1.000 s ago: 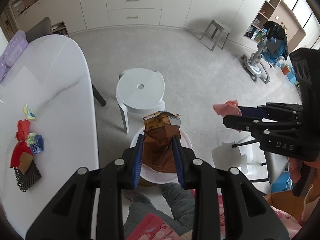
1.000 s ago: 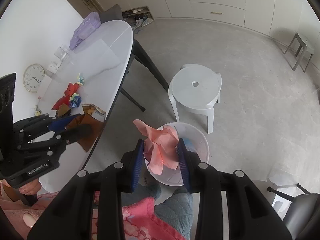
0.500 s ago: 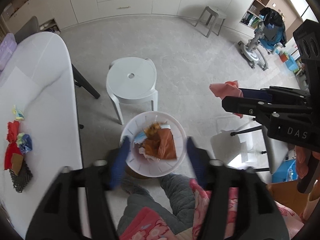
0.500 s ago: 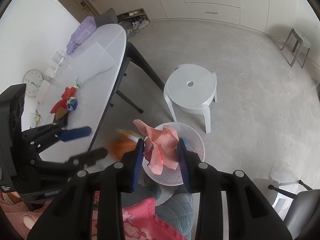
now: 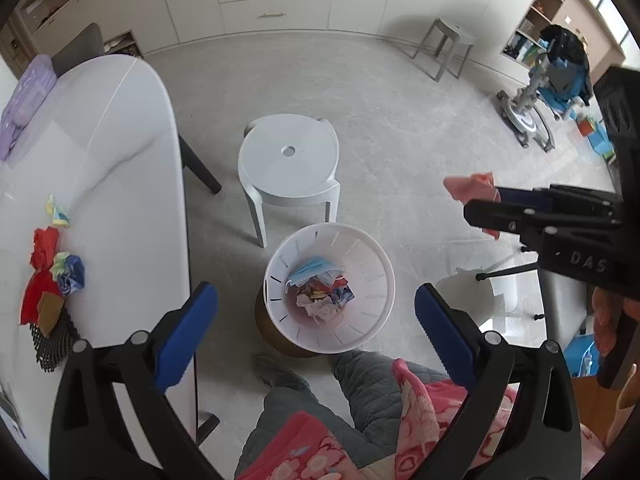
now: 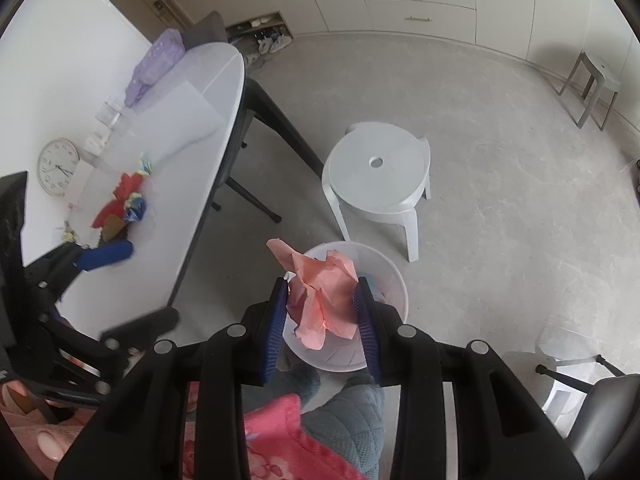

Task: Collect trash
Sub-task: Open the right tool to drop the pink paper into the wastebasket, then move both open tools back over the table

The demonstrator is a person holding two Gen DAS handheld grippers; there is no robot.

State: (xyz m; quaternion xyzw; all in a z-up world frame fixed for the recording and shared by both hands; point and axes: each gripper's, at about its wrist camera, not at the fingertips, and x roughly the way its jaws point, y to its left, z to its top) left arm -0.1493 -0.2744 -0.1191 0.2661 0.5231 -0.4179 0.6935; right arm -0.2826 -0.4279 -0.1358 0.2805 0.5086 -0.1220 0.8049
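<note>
My left gripper (image 5: 316, 292) hangs over the white waste bin (image 5: 376, 256), its jaws opening wide with nothing between them. Inside the bin lie a blue face mask (image 5: 316, 270) and crumpled wrappers (image 5: 324, 300). My right gripper (image 6: 322, 284) is shut on a crumpled pink paper (image 6: 324, 292), above the bin's (image 6: 394, 280) near left rim. In the left wrist view that gripper (image 5: 480, 208) shows at the right with the pink paper (image 5: 468, 186). On the white table (image 5: 120, 200) remain red paper (image 5: 44, 244), a blue wad (image 5: 72, 274), a brown card (image 5: 50, 310) and black mesh (image 5: 52, 342).
A white plastic stool (image 5: 290, 160) stands just beyond the bin. The person's legs and pink garment (image 5: 320, 420) are directly below the grippers. A chair (image 5: 500, 304) stands at the right, a grey stool (image 5: 444, 46) far back. A clock (image 6: 58, 166) and a purple pack (image 6: 154, 64) lie on the table.
The left jaws have opened wide and the brown paper bag they held has dropped into the bin. The right gripper has kept still with the pink paper.
</note>
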